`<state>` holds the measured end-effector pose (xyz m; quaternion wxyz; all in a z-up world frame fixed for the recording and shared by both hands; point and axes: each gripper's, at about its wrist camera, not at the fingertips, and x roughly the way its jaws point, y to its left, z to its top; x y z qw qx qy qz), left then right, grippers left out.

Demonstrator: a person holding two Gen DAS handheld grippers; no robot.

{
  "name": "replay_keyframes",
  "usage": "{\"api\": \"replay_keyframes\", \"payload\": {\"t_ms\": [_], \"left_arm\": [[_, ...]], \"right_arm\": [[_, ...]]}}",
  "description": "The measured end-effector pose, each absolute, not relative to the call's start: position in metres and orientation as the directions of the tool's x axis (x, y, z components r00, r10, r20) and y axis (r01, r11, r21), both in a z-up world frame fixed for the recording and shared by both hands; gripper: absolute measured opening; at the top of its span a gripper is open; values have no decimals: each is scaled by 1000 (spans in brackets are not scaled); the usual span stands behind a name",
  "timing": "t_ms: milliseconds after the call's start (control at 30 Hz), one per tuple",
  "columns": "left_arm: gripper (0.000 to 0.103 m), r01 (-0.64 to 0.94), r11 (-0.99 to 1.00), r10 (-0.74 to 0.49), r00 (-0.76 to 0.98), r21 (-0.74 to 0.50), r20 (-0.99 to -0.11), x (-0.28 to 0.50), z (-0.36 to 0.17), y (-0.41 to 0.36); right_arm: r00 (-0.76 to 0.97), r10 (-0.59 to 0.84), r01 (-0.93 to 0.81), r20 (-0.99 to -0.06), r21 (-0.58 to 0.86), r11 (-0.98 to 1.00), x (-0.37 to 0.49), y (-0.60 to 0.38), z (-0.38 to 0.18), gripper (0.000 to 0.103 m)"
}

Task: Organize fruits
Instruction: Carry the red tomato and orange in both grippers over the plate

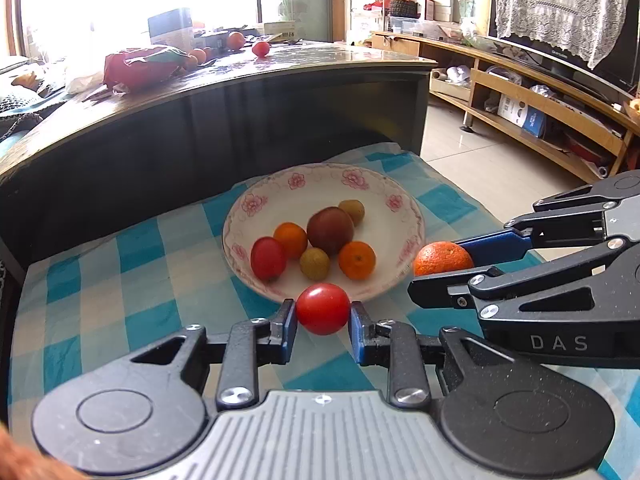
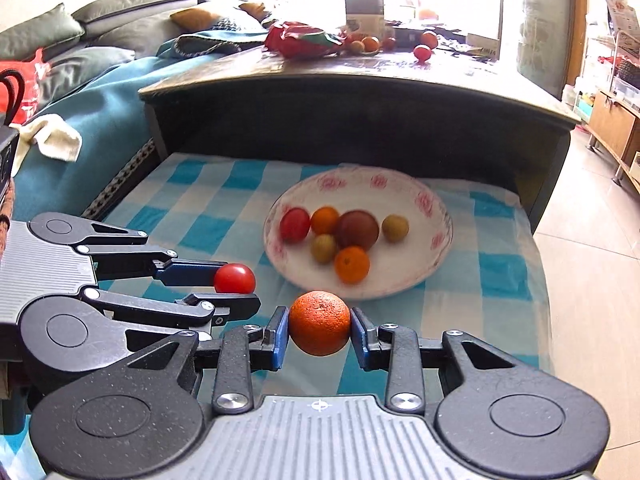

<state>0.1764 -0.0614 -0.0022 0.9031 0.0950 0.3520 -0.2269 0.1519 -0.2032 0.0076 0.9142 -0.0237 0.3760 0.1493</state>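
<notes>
A white floral plate (image 1: 256, 264) (image 2: 424, 280) sits on the blue checked cloth and holds several fruits: a red tomato (image 1: 267, 258), oranges, a dark plum (image 1: 330, 230) and small yellow-green fruits. My left gripper (image 1: 323, 314) (image 2: 236, 286) is shut on a red tomato (image 1: 322, 309) (image 2: 234, 278), just in front of the plate's near rim. My right gripper (image 2: 319, 326) (image 1: 440, 268) is shut on an orange (image 2: 319, 322) (image 1: 442, 259), beside the plate's right rim.
A dark raised table (image 1: 200, 92) stands behind the cloth, with a red bag (image 1: 140, 66), more fruits (image 1: 260, 49) and boxes on top. A wooden TV stand (image 1: 540, 92) is at the right. A sofa with blue cover (image 2: 80, 92) is at the left.
</notes>
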Motion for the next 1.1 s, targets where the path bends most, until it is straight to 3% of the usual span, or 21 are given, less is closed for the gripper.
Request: {"api": "replay_keyframes", "payload": {"t_ms": [1100], "left_arm": [[37,454,891,-315,660,28,-682,222,-33,-79]], "right_arm": [[696,199,-267,-690,8,964,231,-217,-27,28]]}}
